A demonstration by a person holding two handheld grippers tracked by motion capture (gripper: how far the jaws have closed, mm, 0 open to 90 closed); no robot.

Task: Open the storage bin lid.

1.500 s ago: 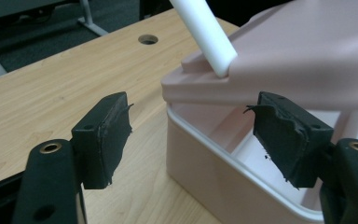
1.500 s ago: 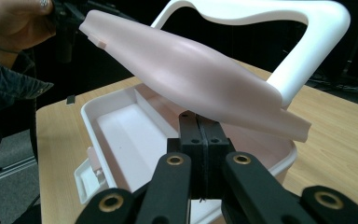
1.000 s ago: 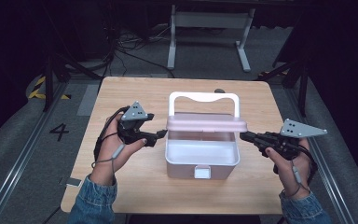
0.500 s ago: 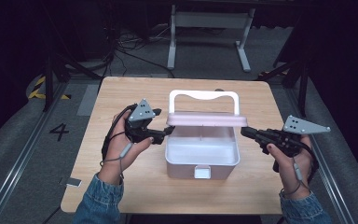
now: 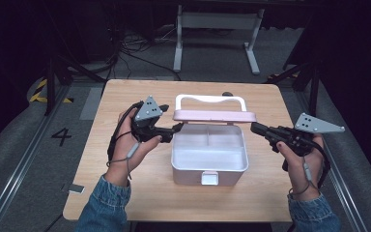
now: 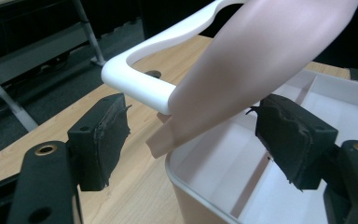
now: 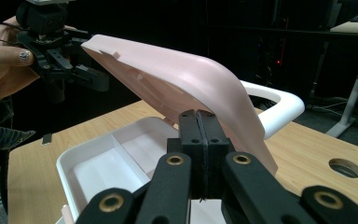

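My left gripper (image 5: 176,128) has closed in, jaws spread around the pink plastic lid (image 5: 214,116) of the mid-table white box (image 5: 209,166). I square up before pinching; right gripper (image 5: 254,128) pressed together, empty.

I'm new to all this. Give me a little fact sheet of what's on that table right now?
Table: wooden tabletop
Box: white lunch box, open, inside divided into compartments, looks empty
Lid: pink lid, raised at the box's far side
Handle: white handle behind the lid
Left gripper: open, jaws on either side of the lid's corner
Right gripper: shut, beside the lid's other end
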